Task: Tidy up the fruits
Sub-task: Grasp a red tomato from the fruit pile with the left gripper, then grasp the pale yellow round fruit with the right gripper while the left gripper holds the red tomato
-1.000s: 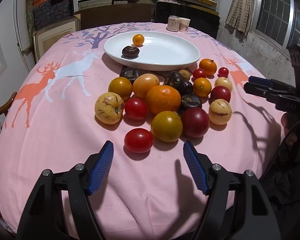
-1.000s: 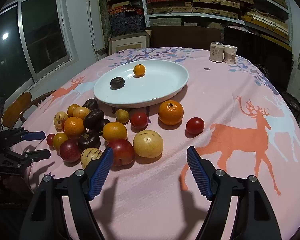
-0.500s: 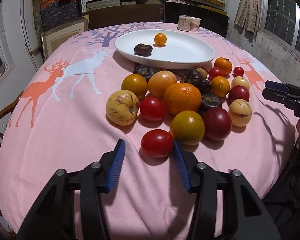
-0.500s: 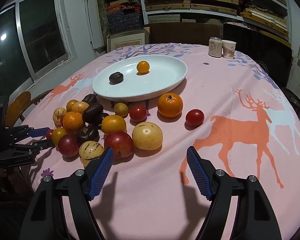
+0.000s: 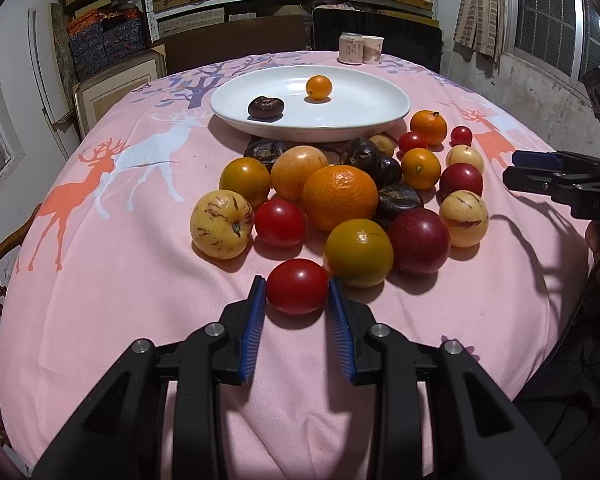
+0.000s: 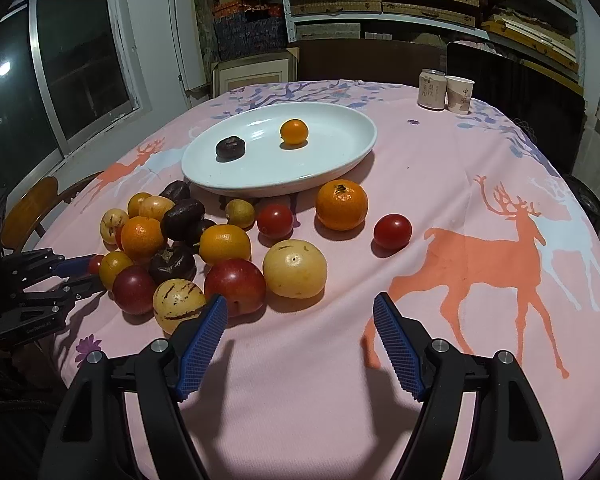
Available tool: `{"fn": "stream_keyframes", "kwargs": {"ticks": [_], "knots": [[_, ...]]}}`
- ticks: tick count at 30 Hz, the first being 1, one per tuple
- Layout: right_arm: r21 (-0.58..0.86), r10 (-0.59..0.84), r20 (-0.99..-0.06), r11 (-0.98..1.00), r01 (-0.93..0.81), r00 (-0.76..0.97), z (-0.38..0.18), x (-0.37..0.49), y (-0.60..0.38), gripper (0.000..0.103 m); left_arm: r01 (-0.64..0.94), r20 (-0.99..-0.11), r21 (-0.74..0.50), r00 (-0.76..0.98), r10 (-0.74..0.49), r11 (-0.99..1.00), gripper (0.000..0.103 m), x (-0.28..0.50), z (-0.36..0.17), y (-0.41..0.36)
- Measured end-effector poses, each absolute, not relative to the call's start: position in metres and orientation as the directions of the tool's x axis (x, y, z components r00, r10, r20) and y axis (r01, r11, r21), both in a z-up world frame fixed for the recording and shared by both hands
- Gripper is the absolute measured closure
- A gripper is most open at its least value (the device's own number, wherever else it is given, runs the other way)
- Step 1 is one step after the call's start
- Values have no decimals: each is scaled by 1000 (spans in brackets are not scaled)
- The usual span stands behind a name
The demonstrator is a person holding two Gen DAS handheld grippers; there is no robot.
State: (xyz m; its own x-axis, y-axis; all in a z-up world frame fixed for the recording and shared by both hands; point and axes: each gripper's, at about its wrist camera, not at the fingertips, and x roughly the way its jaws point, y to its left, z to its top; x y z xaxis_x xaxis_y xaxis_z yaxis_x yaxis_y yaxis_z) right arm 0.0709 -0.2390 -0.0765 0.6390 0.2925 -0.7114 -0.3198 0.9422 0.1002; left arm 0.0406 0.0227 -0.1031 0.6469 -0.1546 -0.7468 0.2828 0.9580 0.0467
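Left claw (image 5: 297, 294) clenched on red tomato (image 5: 297, 286); right claw (image 6: 300, 320) released, nothing between its pads. Can (image 6: 432, 90) and paper cup (image 6: 459, 94) bear characters, illegible.

Fruit heap (image 5: 340, 200) before plate (image 5: 380, 120)

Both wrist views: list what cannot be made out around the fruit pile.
- Left wrist view: the dark wrinkled fruit nearest the white oval plate is half hidden by its rim.
- Right wrist view: the small red tomato in the left claw shows only a sliver, blocked by the pile.
- Both views: print on the pale can and paper cup is too small to read.
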Motion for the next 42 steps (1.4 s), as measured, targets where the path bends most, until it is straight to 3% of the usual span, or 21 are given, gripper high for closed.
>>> {"fn": "stream_keyframes", "kwargs": {"ticks": [21, 23, 28, 32, 42], "knots": [[101, 281, -720, 947, -304, 634, -78, 90, -237, 27, 268, -708, -90, 660, -251, 959, 73, 38, -89, 37], [114, 290, -726, 945, -306, 624, -80, 99, -235, 38, 272, -709, -91, 658, -255, 958, 73, 37, -89, 36], [189, 334, -743, 936, -297, 580, -85, 118, -238, 46, 275, -721, -98, 643, -259, 957, 73, 38, -94, 36], [390, 471, -742, 882, -264, 477, -98, 135, -257, 46, 267, -720, -106, 644, -259, 958, 73, 39, -96, 39], [410, 508, -738, 860, -304, 443, -99, 144, -235, 51, 261, -719, -113, 644, -260, 959, 72, 38, -96, 41]]}}
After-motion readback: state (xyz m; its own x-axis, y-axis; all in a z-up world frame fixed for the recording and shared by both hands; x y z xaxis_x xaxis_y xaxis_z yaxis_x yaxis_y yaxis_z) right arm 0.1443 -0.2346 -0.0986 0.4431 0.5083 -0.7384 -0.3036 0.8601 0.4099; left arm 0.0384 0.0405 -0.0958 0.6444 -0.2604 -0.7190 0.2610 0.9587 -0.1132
